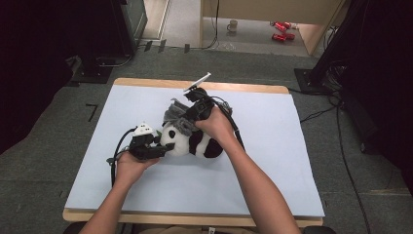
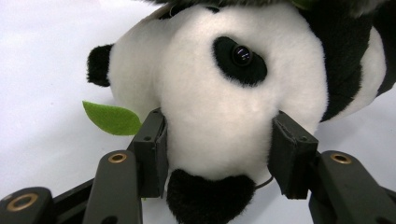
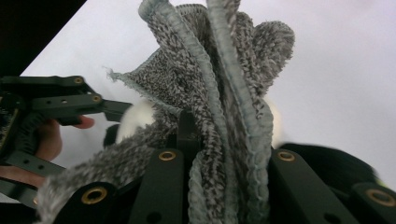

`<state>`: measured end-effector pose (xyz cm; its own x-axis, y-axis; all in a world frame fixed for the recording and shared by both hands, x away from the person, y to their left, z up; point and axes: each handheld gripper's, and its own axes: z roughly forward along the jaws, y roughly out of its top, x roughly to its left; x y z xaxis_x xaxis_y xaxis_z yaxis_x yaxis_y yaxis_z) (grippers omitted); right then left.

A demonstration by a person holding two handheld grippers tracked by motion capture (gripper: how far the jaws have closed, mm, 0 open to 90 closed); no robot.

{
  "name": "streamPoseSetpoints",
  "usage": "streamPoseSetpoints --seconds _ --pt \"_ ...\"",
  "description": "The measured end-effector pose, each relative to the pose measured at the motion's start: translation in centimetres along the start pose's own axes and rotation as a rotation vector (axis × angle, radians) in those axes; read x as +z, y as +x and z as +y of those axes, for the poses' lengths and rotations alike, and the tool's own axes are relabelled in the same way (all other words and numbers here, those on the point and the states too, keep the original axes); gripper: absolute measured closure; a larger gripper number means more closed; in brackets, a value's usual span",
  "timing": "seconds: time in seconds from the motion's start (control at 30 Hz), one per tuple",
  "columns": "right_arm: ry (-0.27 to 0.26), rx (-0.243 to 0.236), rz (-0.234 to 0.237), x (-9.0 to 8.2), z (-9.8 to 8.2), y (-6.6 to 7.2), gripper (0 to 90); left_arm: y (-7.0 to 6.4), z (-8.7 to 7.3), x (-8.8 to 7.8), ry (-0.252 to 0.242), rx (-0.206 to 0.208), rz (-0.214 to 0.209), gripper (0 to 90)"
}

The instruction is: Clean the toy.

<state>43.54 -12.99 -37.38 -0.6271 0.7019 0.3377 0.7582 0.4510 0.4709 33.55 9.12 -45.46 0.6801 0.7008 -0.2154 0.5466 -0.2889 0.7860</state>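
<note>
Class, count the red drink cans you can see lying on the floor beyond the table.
2. Both red cans lie side by side on the floor past the table's far right: one farther back, one nearer. Others may be hidden behind furniture.

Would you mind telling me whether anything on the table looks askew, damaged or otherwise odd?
Two small things. The panda toy lies on its side, not upright, its snout between the left gripper pads. The grey cloth bunched in the right gripper has a frayed corner.
</note>
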Motion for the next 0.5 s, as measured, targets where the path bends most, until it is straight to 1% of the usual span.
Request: streamPoseSetpoints --seconds 0.1,0.17,0.2,0.23,0.27,0.33,0.43,0.5 --pt "0.008 0.034 -0.013 -0.5 -0.7 -1.3 75.8 0.1 -0.1 0.0 0.001 0.0 -0.005 46.5" --pt "0.024 0.036 -0.038 -0.7 -1.3 -1.9 75.8 0.1 -0.1 0.0 0.001 0.002 -0.008 46.5" --pt "0.023 0.038 -0.04 -0.8 -1.6 -2.3 75.8 0.1 -0.1 0.0 0.0 0.004 -0.011 46.5" --pt "0.016 0.052 -0.032 -0.9 -1.9 -2.6 75.8 0.1 -0.1 0.0 -0.002 0.004 -0.012 46.4" --pt "0.012 0.053 -0.034 -1.1 -2.1 -2.7 75.8 0.1 -0.1 0.0 -0.005 0.004 -0.013 46.3" --pt "0.008 0.042 -0.053 -1.4 -2.1 -2.8 75.8 0.1 -0.1 0.0 -0.01 0.001 -0.018 46.0" --pt "0.026 0.03 -0.084 -1.8 -1.9 -2.7 75.7 0.2 -0.2 -0.1 -0.014 0.003 -0.024 45.4" --pt "0.034 0.019 -0.093 -1.9 -1.7 -2.7 75.8 0.2 -0.1 -0.1 -0.007 0.005 -0.027 45.4"
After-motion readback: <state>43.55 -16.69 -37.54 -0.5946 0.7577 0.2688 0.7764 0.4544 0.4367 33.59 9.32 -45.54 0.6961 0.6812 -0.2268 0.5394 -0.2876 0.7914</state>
